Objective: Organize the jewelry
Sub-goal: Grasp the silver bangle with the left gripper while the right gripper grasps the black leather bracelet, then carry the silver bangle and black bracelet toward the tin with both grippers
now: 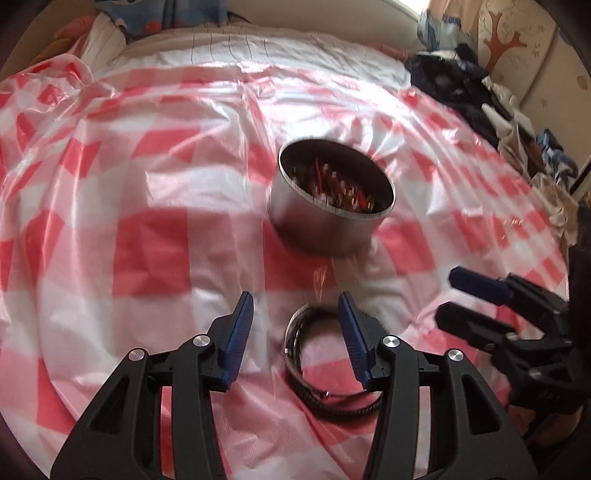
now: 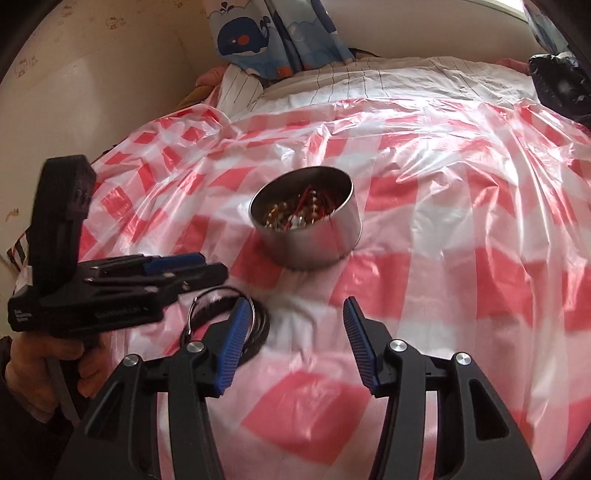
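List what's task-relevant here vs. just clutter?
Job:
- metal tin, beads and jewelry inside
- black bracelet coil on the checkered sheet, between the open left gripper fingers
- right gripper, open, empty

Lying about:
- whale-print curtain
- dark clothes pile
- striped bedding

Showed a bed [image 2: 388, 81] draped in a red-and-white checked plastic sheet [image 2: 461, 221]. Held a round metal tin [image 2: 314, 240] of beaded jewelry near the sheet's middle. Caught a dark coiled bracelet [image 2: 255, 325] lying nearer, partly hidden behind the right claw's [image 2: 293, 345] left finger. Had the right claw spread wide, gripping nothing, low over the sheet. Placed the left claw [image 2: 214, 267] toward the left edge, just beside the bracelet, fingers close together, a hand [image 2: 48, 354] around its handle. Framed whale-print curtains [image 2: 273, 33] beyond the far edge.
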`<state>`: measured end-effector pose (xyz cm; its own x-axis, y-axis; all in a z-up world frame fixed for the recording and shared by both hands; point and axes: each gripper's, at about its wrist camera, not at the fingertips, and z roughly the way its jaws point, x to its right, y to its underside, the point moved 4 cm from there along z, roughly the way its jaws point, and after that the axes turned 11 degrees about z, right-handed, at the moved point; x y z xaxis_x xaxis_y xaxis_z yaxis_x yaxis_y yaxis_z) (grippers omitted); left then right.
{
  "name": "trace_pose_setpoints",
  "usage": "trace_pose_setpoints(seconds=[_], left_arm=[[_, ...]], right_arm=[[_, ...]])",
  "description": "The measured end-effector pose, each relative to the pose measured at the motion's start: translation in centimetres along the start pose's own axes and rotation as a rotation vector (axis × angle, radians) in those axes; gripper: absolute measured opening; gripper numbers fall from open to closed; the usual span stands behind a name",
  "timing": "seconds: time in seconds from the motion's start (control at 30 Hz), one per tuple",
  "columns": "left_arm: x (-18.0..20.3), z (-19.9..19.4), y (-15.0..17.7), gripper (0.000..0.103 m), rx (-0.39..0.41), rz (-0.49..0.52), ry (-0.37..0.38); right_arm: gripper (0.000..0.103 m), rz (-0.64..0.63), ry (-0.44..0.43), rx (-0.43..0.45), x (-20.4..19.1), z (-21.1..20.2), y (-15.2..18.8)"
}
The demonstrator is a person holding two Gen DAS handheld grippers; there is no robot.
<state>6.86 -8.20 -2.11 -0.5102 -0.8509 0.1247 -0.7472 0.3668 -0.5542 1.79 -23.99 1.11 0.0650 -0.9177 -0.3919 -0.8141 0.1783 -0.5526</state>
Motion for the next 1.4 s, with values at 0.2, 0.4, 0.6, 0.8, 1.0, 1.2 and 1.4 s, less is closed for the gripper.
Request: trace_pose_setpoints(seconds=[0.2, 0.4, 0.6, 0.8, 1.0, 1.2, 1.4], left_arm=[[0.3, 0.2, 1.0, 0.009, 0.004, 0.039, -0.043], [-1.3, -2.7, 0.7, 0.004, 0.116, -0.111, 0.101], [-5.1, -3.8, 1.7, 0.004, 0.142, -0.233, 0.058], [-5.6, -2.0, 2.8, 0.008, 0.047, -0.227, 0.050], [-4.7, -0.9, 2.8, 0.011, 0.013, -0.138, -0.022], [-3.9, -1.8, 2.2, 0.008, 0.034, -0.070, -0.075], [-3.9, -0.3, 2.2, 0.013, -0.005, -0.036, -0.105]], right_arm=[[0.052, 0.014, 0.003, 0.001, -0.3, -0.1, 1.3], [0.052, 0.019, 0.027, -0.010, -0.1, 0.6, 1.6], [0.052, -0.012, 0.030, -0.013, -1.0, 1.6, 1.8], [0.040, -0.101, 0.081, -0.068, -3.3, 4.7, 2.1], [0.009, -0.153, 0.105, -0.046, -3.6, 4.2, 2.7], [0.009, -0.114, 0.150, 0.021, -1.9, 2.5, 1.9], [0.010, -0.083, 0.155, -0.036, -1.3, 3.7, 2.1]])
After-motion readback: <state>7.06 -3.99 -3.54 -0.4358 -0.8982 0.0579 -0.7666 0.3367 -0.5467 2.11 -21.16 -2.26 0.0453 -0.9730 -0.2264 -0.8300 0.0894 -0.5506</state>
